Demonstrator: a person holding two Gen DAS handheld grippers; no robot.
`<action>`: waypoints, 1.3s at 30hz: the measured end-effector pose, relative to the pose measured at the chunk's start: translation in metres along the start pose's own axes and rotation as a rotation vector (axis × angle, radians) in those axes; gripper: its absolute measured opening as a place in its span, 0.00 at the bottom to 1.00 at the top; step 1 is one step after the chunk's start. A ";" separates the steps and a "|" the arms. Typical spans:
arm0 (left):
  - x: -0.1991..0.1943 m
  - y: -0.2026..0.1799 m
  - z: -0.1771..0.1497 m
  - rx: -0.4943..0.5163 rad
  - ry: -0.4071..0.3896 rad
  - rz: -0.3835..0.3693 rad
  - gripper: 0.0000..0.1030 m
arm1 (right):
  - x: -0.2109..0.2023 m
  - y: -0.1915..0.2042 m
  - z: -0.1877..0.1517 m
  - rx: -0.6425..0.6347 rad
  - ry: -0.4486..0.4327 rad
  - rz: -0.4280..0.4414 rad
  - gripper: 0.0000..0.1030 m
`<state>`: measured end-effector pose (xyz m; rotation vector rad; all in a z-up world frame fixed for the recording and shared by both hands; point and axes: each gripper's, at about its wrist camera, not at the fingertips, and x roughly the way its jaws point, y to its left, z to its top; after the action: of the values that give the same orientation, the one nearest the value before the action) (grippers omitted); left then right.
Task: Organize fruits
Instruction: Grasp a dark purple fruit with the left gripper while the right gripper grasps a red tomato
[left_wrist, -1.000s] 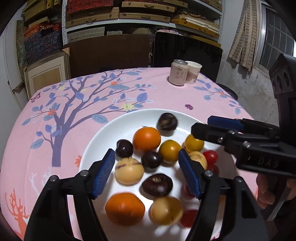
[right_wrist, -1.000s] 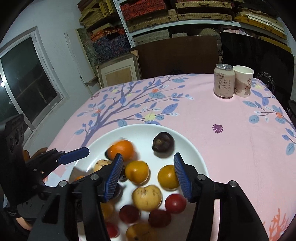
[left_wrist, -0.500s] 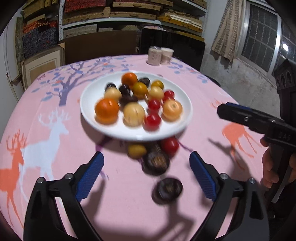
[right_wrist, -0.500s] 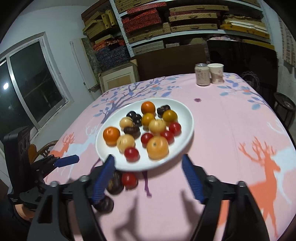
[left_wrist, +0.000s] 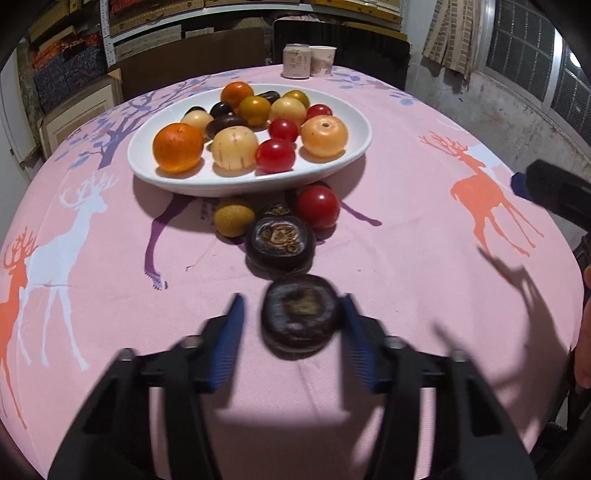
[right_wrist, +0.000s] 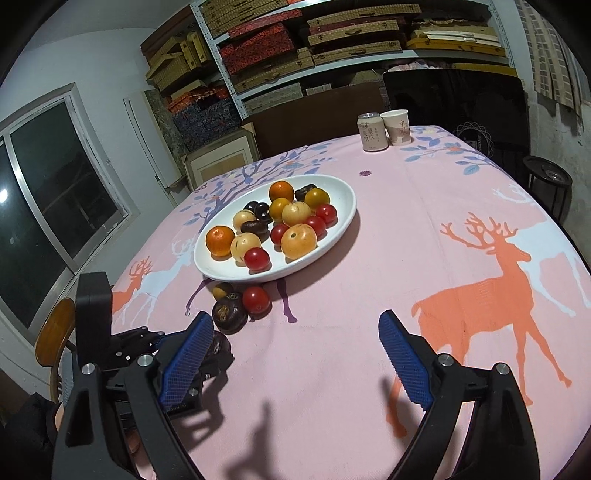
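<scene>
A white oval plate (left_wrist: 332, 166) holds several oranges, yellow fruits, red tomatoes and dark fruits. In front of it on the pink cloth lie a red tomato (left_wrist: 317, 206), a small yellow-green fruit (left_wrist: 233, 220) and a dark round fruit (left_wrist: 280, 240). A second dark fruit (left_wrist: 301, 317) lies nearer, between the fingers of my left gripper (left_wrist: 291, 301). Its jaws are closing; the right pad is at the fruit and a gap shows on the left. My right gripper (right_wrist: 295, 321) hovers over bare cloth to the right, its jaws opening with nothing between them.
A drink can (right_wrist: 373, 132) and a paper cup (right_wrist: 397, 127) stand at the table's far edge. Dark chairs and box-filled shelves stand behind. A wooden chair (right_wrist: 55, 328) is at the near left and a black stool (right_wrist: 546, 184) at the far right.
Both grippers have pulled back from over the plate to the table's near side. The left jaws spread wide, then narrowed around the near dark fruit. The right jaws have widened.
</scene>
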<state>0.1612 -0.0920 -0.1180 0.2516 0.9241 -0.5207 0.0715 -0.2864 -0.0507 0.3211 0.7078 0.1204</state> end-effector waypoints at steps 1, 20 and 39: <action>-0.002 0.001 0.000 -0.004 -0.011 -0.004 0.41 | 0.002 0.001 -0.001 -0.004 0.007 0.001 0.89; -0.042 0.046 -0.010 -0.203 -0.185 0.040 0.41 | 0.102 0.054 0.007 -0.236 0.197 -0.017 0.49; -0.037 0.048 -0.009 -0.214 -0.179 -0.009 0.41 | 0.137 0.030 0.019 0.049 0.287 0.193 0.37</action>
<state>0.1617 -0.0358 -0.0941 0.0067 0.7997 -0.4412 0.1877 -0.2333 -0.1119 0.4239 0.9638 0.3382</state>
